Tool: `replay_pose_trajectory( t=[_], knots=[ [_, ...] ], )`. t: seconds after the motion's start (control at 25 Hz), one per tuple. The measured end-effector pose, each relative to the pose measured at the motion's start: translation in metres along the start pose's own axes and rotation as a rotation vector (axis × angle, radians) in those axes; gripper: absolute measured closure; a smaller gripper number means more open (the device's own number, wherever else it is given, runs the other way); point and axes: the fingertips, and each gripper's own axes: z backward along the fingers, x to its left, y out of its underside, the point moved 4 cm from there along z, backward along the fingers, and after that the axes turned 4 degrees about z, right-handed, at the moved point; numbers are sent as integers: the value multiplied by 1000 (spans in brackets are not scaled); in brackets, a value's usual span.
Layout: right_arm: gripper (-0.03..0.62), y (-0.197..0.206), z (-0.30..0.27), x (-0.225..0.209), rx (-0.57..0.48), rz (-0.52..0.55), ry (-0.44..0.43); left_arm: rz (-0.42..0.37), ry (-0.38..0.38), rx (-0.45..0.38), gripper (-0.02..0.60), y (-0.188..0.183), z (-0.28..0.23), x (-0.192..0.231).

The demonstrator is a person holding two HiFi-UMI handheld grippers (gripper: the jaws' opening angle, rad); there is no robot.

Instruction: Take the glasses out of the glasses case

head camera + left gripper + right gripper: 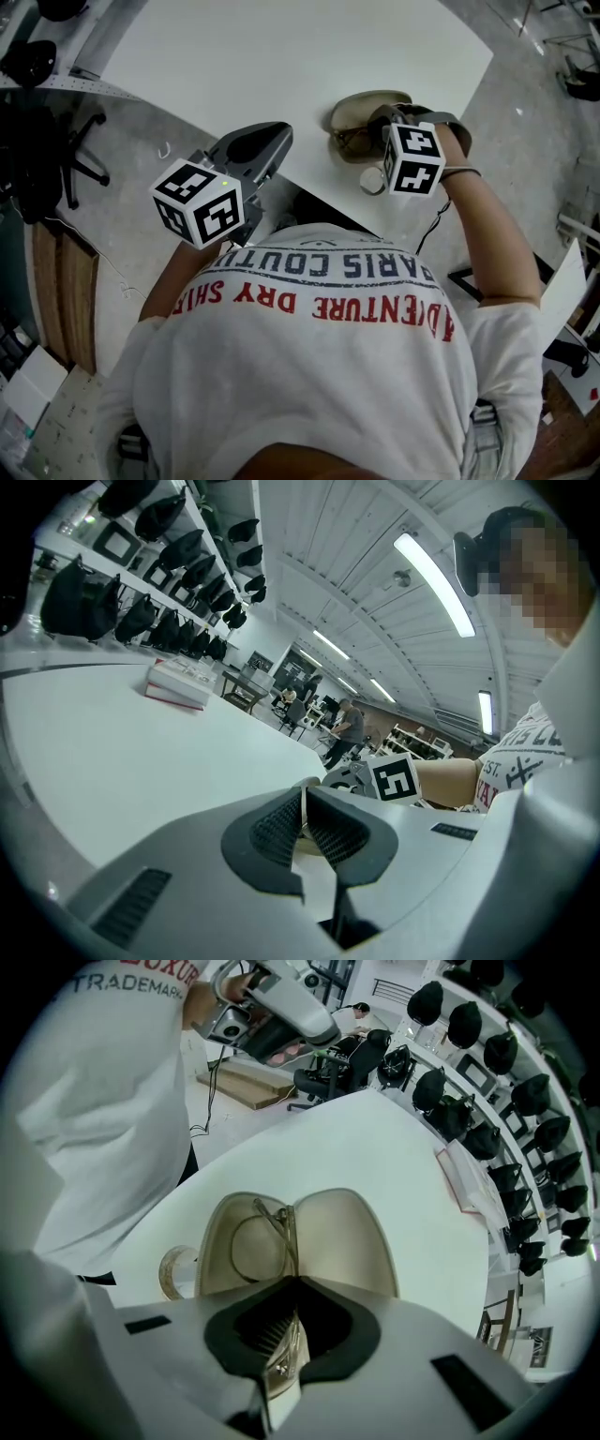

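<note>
A beige glasses case (366,105) lies open near the front edge of the white table (281,56). In the right gripper view both halves of the case (342,1232) show, and the thin-rimmed glasses (251,1241) lie in its left half. My right gripper (292,1283) points steeply down into the case, shut on the near part of the glasses frame. In the head view its marker cube (413,157) hides the jaws. My left gripper (258,145) hovers at the table's front edge, left of the case. Its pads (281,822) meet with nothing between them.
A roll of clear tape (372,180) lies on the table just in front of the case, also seen as tape (175,1274) in the right gripper view. A flat box (178,682) sits far across the table. Chairs and shelves stand around the table.
</note>
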Motion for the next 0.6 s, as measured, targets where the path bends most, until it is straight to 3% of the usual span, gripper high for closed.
replay_pose_trajectory(
  t=[0.36,0.6],
  knots=[
    [563,-2,30,-10,13,-11,101,-15,9,-28,546,-5,11,-7],
    [563,-12,66,-15,-10,-61,226,-38,35,-37,546,-4,19,-16]
  ],
)
